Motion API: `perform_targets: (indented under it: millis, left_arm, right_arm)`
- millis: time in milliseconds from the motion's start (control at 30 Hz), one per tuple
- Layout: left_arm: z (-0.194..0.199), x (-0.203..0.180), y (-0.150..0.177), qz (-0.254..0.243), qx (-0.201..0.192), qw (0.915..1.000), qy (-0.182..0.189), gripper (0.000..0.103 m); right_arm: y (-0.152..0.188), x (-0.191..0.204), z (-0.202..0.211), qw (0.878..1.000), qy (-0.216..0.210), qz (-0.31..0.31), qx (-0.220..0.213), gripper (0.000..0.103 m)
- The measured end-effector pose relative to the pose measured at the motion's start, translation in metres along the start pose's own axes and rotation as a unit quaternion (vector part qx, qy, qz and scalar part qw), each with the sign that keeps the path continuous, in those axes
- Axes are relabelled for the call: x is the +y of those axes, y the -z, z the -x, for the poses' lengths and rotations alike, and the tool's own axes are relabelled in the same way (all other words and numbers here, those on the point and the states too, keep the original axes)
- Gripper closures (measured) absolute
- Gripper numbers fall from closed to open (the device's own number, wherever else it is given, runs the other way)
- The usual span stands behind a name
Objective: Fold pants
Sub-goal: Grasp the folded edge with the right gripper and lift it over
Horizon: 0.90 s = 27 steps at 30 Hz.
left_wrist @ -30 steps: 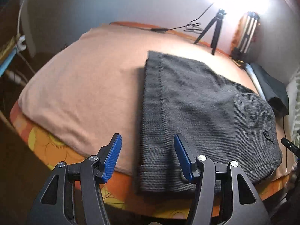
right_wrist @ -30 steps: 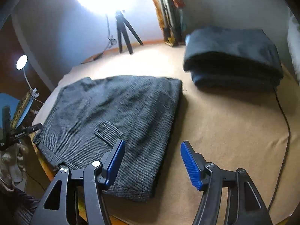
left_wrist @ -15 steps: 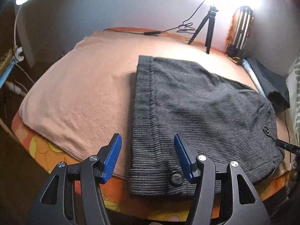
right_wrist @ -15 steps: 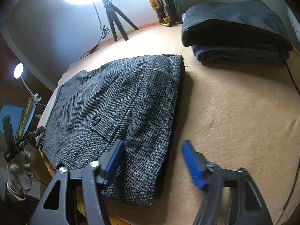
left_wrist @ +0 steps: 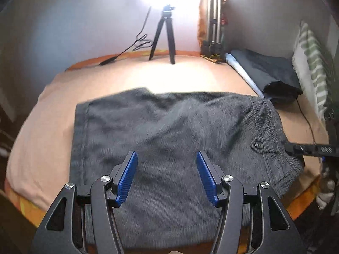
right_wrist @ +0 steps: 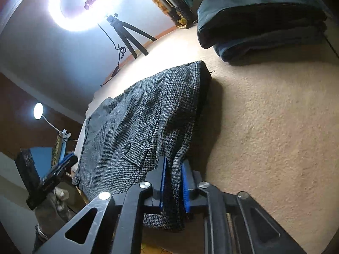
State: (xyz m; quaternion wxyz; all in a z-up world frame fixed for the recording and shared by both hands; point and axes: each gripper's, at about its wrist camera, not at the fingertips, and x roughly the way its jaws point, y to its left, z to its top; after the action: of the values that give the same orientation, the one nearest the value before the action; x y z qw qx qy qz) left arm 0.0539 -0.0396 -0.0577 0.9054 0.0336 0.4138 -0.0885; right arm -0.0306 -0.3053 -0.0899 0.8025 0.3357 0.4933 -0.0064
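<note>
Ring light (right_wrist: 81, 4) glares white on back wall; motion-blurred pants (left_wrist: 169, 139), fisheye-bent dark edges

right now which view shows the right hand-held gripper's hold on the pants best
The right wrist view. There the right hand-held gripper has its blue pads pressed on the near edge of the grey pants, its jaws having just been closing. The left wrist view shows the pants lying flat, but only a dark part of that gripper at the right edge.

Pants (left_wrist: 169, 127) on blanket (left_wrist: 42, 131), tripod (left_wrist: 165, 38) behind.
</note>
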Motion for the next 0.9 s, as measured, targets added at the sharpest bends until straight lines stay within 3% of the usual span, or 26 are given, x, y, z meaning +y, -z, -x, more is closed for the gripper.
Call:
perform_targets:
  millis: [67,300,333,367,567,733,800,900]
  left_arm:
    - [-0.01,-0.005,-0.01,-0.002,-0.003,1.0,-0.007,0.046]
    - [-0.071,-0.016,-0.038,0.015,0.009,0.9994,-0.029,0.046]
    - [-0.075,-0.017,-0.037,0.017,0.013,0.9993,-0.03,0.046]
    - [-0.082,-0.02,-0.036,0.017,0.019,0.9992,-0.032,0.046]
    - [-0.097,-0.034,-0.024,-0.019,0.021,0.9979,-0.058,0.046]
    - [-0.075,-0.025,-0.023,0.013,0.003,0.9986,-0.05,0.046]
    - [-0.07,-0.03,-0.017,-0.003,0.0,0.9987,-0.05,0.046]
    - [-0.083,-0.035,-0.009,-0.024,0.024,0.9978,-0.056,0.045]
  right_arm:
    - [0.003,-0.002,-0.001,1.0,0.008,-0.006,0.001,0.052]
    - [0.015,0.007,-0.002,0.999,0.035,0.021,-0.022,0.052]
    - [0.016,0.009,-0.002,0.998,0.041,0.029,-0.025,0.054]
    - [0.015,0.011,-0.003,0.998,0.04,0.035,-0.023,0.069]
    - [0.008,0.005,-0.003,1.0,0.005,0.016,-0.011,0.089]
    - [0.002,0.006,0.003,1.0,-0.016,0.006,-0.014,0.092]
    - [0.001,0.006,0.002,1.0,-0.019,0.002,-0.014,0.093]
    - [0.0,0.005,0.004,1.0,-0.023,-0.003,-0.014,0.093]
